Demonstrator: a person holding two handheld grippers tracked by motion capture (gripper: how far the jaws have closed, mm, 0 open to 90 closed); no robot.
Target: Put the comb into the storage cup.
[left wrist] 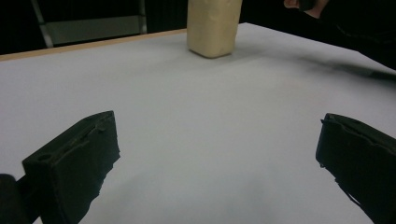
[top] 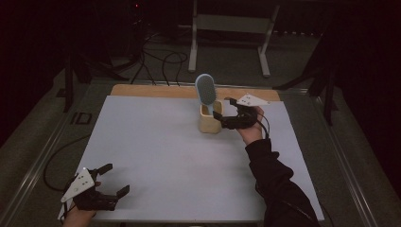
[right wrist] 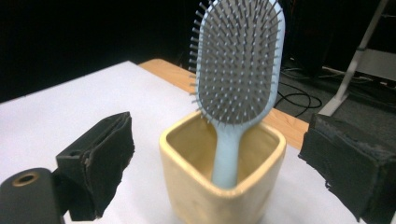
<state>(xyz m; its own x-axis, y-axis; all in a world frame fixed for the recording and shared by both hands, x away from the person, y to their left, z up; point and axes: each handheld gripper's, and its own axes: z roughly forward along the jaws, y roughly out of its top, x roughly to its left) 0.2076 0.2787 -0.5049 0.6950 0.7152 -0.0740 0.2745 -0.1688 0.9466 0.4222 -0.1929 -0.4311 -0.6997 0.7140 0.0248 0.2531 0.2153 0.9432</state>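
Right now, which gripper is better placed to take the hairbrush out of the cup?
The right gripper. It is open right beside the cup, facing the hairbrush standing in it. The left gripper, also open, sits at the near left corner, far from the cup.

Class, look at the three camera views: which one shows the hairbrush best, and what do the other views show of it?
The right gripper view: the hairbrush stands close, handle down in the cream holder, bristles facing the camera between the open fingers. In the high view it is small and far off, its bristles not discernible. The left gripper view catches the holder's lower part, cropped below the brush.
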